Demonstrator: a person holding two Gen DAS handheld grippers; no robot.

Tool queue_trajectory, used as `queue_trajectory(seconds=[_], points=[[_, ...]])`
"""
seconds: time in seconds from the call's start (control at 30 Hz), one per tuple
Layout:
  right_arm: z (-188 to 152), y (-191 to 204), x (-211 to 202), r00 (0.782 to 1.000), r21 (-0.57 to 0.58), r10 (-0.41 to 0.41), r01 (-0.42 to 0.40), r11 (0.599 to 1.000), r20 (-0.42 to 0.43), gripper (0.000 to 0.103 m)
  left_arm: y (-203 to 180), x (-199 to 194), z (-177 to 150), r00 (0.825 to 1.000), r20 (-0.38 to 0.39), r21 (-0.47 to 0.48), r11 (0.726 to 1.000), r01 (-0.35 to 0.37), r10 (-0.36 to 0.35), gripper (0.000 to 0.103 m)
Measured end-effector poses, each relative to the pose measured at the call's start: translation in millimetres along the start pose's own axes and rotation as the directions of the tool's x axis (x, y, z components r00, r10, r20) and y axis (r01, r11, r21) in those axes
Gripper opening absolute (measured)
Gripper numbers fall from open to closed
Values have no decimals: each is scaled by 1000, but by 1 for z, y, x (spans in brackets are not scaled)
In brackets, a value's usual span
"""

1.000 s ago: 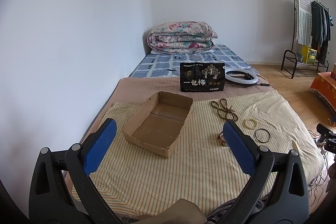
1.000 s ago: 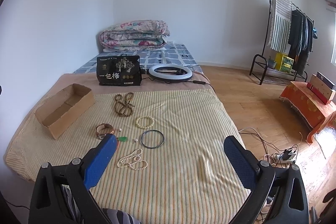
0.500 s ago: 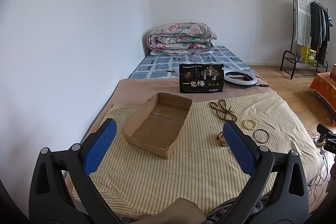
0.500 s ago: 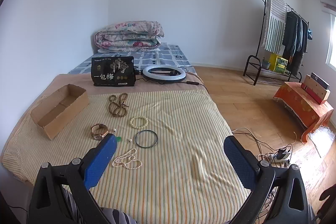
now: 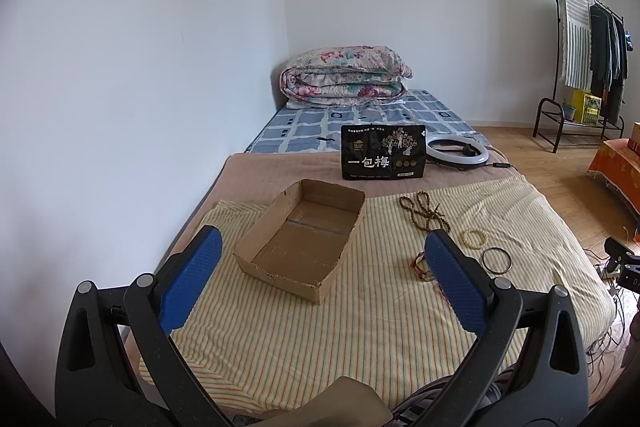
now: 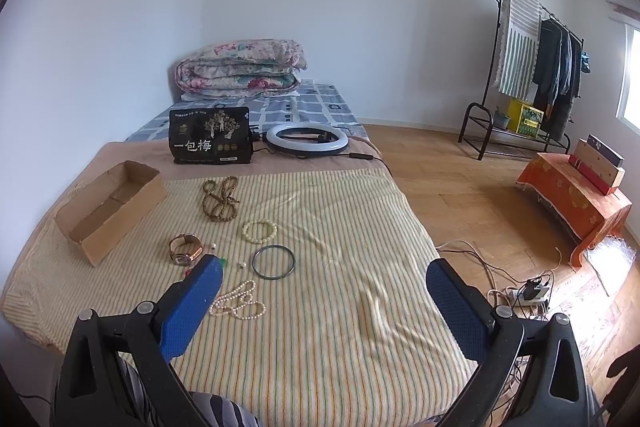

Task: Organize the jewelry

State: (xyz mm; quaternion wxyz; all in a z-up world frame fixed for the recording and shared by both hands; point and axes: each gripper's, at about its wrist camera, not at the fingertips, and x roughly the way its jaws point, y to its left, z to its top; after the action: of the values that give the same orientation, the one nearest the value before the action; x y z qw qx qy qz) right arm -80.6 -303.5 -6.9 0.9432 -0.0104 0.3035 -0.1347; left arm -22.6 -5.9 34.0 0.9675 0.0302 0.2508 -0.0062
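An open cardboard box (image 5: 300, 243) (image 6: 108, 211) lies on the striped blanket, left of the jewelry. Brown prayer beads (image 6: 220, 199) (image 5: 422, 213), a cream bead bracelet (image 6: 260, 231) (image 5: 475, 238), a dark bangle (image 6: 273, 262) (image 5: 496, 259), a watch (image 6: 185, 249), a pearl necklace (image 6: 238, 305) and small loose beads lie spread out. My left gripper (image 5: 322, 251) is open and empty, held above the near blanket facing the box. My right gripper (image 6: 324, 281) is open and empty, above the blanket right of the pearls.
A black snack bag (image 6: 210, 137) stands behind the jewelry beside a ring light (image 6: 307, 139). A folded quilt (image 6: 240, 71) lies at the bed's far end. A clothes rack (image 6: 536, 67), an orange-covered stool (image 6: 576, 195) and floor cables (image 6: 528, 291) are to the right.
Both views drifted slightly: the bed and objects shifted a little left in the right wrist view. Both grippers stay open and nothing on the blanket has moved.
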Motion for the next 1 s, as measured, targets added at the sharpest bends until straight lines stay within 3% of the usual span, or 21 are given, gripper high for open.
queue_trajectory(seconds=[0.6,1.0], points=[[-3,-3,4,1000,16,-1,1,1000,-21,103,-5,-6,-2,1000,-10,2,1000,4,-4,103],[-10,-7,15,999,35,3,-1,999,-50,103,-8,24,-23,998,-65,2,1000,18,-18,103]])
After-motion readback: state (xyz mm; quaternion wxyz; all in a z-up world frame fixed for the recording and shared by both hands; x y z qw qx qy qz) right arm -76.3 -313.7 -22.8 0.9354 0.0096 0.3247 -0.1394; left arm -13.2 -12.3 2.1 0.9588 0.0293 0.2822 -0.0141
